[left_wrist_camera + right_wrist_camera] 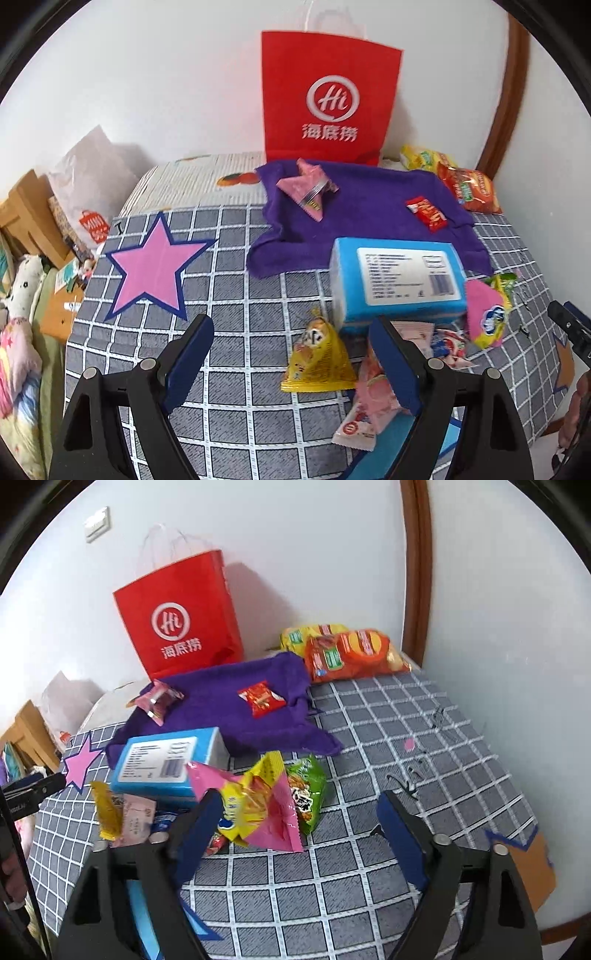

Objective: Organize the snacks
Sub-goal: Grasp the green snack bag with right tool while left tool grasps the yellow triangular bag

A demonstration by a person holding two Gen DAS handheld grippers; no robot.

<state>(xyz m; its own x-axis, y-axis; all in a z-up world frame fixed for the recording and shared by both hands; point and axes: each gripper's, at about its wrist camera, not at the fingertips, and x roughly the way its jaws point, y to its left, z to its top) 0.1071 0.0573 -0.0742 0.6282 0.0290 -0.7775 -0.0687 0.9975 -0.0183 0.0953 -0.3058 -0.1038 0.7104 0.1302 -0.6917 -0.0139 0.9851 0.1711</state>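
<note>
**Crinkly foil packets, loose on the checked cover**

Through the left wrist view, our left gripper (291, 365) hangs with fingers spread and empty above the yellow packet (317, 363) — light, slippery film, best pinched at its crimped top seam. The blue box (397, 280) sits just behind it.

From the right wrist view, our right gripper (299, 823) is also spread, holding nothing; the pink-and-yellow packet (258, 805) lies beside its left finger — soft, easily crushed.
</note>
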